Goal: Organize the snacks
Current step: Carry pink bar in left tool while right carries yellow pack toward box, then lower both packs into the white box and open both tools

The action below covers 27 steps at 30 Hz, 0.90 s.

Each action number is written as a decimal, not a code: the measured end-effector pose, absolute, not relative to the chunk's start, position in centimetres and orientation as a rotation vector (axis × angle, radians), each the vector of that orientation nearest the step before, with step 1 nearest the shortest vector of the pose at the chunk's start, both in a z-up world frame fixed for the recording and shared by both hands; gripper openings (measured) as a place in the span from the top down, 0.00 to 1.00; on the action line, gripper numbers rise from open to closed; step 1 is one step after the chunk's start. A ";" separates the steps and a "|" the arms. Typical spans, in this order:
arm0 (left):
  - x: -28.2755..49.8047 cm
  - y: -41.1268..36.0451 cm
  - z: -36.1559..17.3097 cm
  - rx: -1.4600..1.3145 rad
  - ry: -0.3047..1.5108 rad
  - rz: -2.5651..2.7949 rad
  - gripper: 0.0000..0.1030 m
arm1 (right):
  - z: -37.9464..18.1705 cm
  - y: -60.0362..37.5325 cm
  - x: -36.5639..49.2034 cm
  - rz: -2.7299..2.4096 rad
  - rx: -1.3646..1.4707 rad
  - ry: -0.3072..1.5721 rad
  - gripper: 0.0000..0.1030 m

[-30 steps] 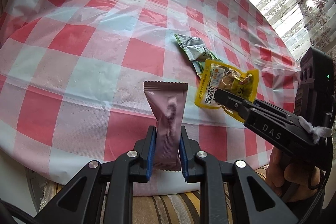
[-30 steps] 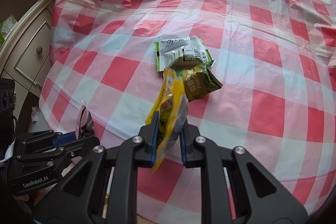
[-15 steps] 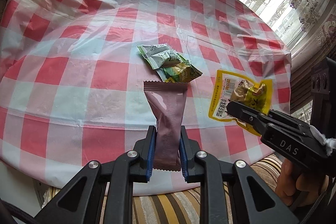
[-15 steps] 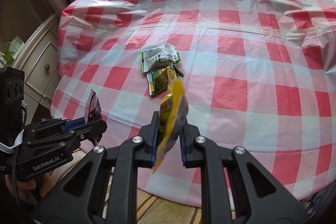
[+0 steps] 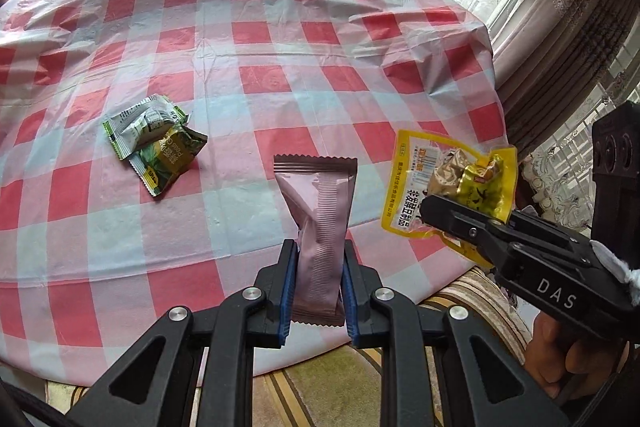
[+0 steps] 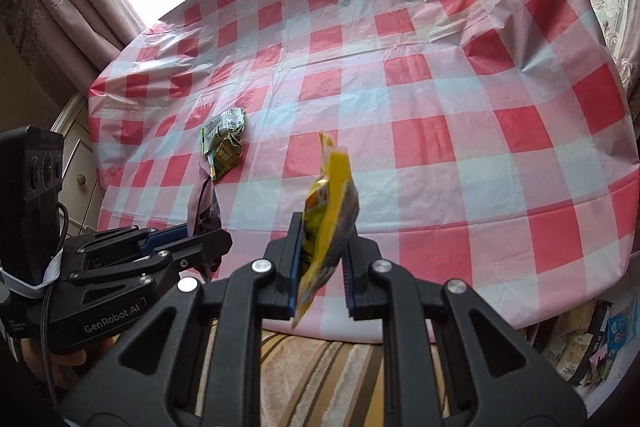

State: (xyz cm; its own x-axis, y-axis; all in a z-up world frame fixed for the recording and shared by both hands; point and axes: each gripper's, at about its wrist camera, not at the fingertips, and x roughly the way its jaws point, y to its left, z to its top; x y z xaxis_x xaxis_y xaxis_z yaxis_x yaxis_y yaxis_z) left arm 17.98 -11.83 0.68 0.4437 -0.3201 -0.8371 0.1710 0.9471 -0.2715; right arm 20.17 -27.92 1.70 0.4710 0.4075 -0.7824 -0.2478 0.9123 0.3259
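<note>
From the left wrist camera, the left gripper (image 5: pixel 318 291) is clamping a mauve snack bar (image 5: pixel 320 223) by its lower half, so the packet is standing up between the blue pads with its crimped top edge free. Holding it low like that is leaving most of the wrapper clear, which I judge makes it easy to lay down flat. Off to the right, the right gripper (image 5: pixel 434 211) is pinching a yellow pouch (image 5: pixel 448 187) near its bottom edge, with the printed face turned this way. Both packets are hanging over the near edge of the checked tablecloth (image 5: pixel 280 39). Further in on the cloth, to the left, a white-and-green sachet (image 5: pixel 140 119) is lying partly on top of a dark green sachet (image 5: pixel 170 161), the two touching as a little pile.

From the right wrist camera, the right gripper (image 6: pixel 320 267) is closed on the yellow pouch (image 6: pixel 330 203), seen edge-on and leaning slightly right, its top flopping because the grip is low. At the left, the left gripper (image 6: pixel 212 239) is showing side-on with the mauve snack bar (image 6: pixel 204 203) sticking up from its tip. The two green sachets (image 6: pixel 224 139) are sitting beyond it, well apart from both held packets. I judge the carried snacks are being brought to join or line up with that pile.
</note>
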 end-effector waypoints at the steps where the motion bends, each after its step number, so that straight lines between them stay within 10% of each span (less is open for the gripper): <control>1: 18.1 -12.9 0.7 -0.142 1.071 -0.320 0.79 | 1.7 -29.0 20.0 0.389 0.187 1.001 0.81; 27: 16.0 -38.4 -2.5 0.148 1.252 -0.782 0.79 | -1.7 -55.0 13.3 -0.100 0.407 1.023 0.80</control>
